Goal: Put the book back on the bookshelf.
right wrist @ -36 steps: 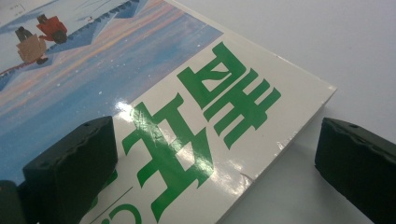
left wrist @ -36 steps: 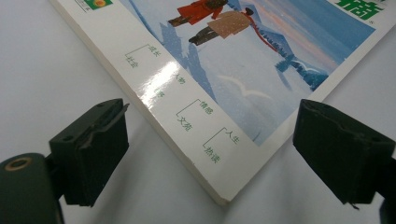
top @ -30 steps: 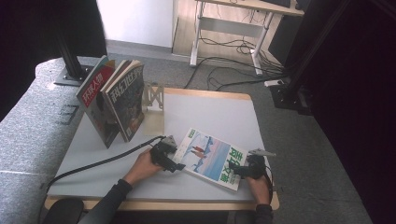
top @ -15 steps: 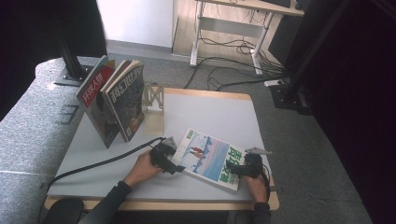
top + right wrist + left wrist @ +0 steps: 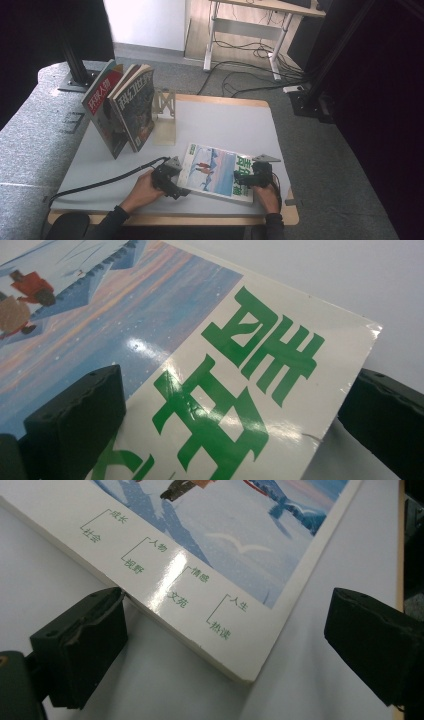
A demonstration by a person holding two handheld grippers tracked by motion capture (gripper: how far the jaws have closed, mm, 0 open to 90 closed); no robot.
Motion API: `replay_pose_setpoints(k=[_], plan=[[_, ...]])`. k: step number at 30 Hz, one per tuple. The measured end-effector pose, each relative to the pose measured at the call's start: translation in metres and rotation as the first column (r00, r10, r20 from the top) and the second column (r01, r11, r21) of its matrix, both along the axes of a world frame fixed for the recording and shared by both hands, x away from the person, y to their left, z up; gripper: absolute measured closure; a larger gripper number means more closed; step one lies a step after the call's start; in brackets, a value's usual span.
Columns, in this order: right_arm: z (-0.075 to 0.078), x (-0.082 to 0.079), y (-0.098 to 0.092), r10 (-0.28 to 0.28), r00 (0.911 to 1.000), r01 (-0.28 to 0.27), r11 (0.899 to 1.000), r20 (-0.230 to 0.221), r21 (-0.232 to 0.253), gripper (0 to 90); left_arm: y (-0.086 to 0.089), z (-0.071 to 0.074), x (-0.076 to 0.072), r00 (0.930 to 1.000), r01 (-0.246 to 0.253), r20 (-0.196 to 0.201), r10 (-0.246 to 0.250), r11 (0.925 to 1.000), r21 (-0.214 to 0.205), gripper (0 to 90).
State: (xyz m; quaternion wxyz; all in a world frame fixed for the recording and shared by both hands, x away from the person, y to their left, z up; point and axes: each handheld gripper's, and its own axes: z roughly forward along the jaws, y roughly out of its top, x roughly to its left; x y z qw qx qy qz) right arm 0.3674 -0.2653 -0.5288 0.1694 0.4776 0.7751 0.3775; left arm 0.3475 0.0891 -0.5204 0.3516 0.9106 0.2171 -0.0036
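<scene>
A magazine with a snowy blue cover and big green characters lies flat on the grey table near its front edge. My left gripper sits at the magazine's near left corner. In the left gripper view the jaws of this gripper have just been opening and stand wide apart, with the magazine corner between them and untouched. My right gripper is over the magazine's right end. In the right gripper view it is open, one jaw above the green-lettered cover, the other past its edge.
Two magazines stand leaning against a metal bookend at the back left. A black cable trails left from the left gripper. The table's wooden front edge is just behind the hands.
The left gripper has slid toward the near edge along the magazine's left side. The right gripper has moved left, farther over the magazine's end. The magazine still lies flat.
</scene>
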Motion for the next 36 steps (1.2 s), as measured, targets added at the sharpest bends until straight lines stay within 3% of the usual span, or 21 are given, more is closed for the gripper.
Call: replay_pose_setpoints(k=[5, 8, 10, 17, 19, 21, 29, 33, 36], plan=[[0.000, 0.002, 0.003, -0.005, 1.0000, 0.005, 1.000, -0.008, 0.004, 0.0, 0.002, 0.003, -0.001, 0.9991, 0.026, 0.033, -0.026, 0.9995, 0.017, 4.2], [-0.003, -0.001, 0.001, -0.018, 0.9998, 0.018, 0.999, 0.002, 0.034, 0.0, 0.006, 0.010, 0.002, 0.9959, 0.020, 0.087, -0.023, 0.9993, 0.032, 3.4], [-0.003, -0.003, -0.002, -0.008, 1.0000, 0.008, 0.999, -0.002, 0.040, 0.0, 0.011, 0.015, 0.008, 0.9947, 0.005, 0.103, -0.009, 0.9992, 0.039, 0.0], [0.000, -0.019, -0.009, -0.006, 0.9990, 0.006, 1.000, 0.044, -0.017, 0.0, 0.011, 0.025, 0.029, 0.9936, -0.019, 0.110, 0.024, 0.9986, -0.050, 4.8], [0.000, -0.025, -0.010, -0.006, 0.9987, 0.007, 1.000, 0.051, -0.023, 0.0, 0.007, 0.024, 0.034, 0.9939, -0.016, 0.108, 0.019, 0.9994, -0.032, 3.4], [0.000, -0.029, -0.010, 0.007, 0.9984, -0.005, 1.000, 0.056, -0.027, 0.0, 0.002, 0.022, 0.038, 0.9898, -0.013, 0.142, 0.012, 0.9999, 0.006, 2.7], [0.001, -0.045, -0.009, 0.028, 0.9975, -0.025, 0.999, 0.065, -0.039, 0.0, -0.012, 0.018, 0.058, 0.9913, -0.009, 0.132, 0.011, 0.9999, -0.011, 2.1], [0.001, -0.051, -0.009, 0.034, 0.9972, -0.031, 0.998, 0.066, -0.047, 0.0, -0.019, 0.014, 0.067, 0.9903, 0.005, 0.139, -0.007, 0.9998, 0.018, 2.3], [0.001, -0.057, -0.009, 0.039, 0.9970, -0.036, 0.998, 0.067, -0.046, 0.0, -0.022, 0.011, 0.076, 0.9935, -0.003, 0.114, 0.003, 1.0000, -0.001, 2.0]])
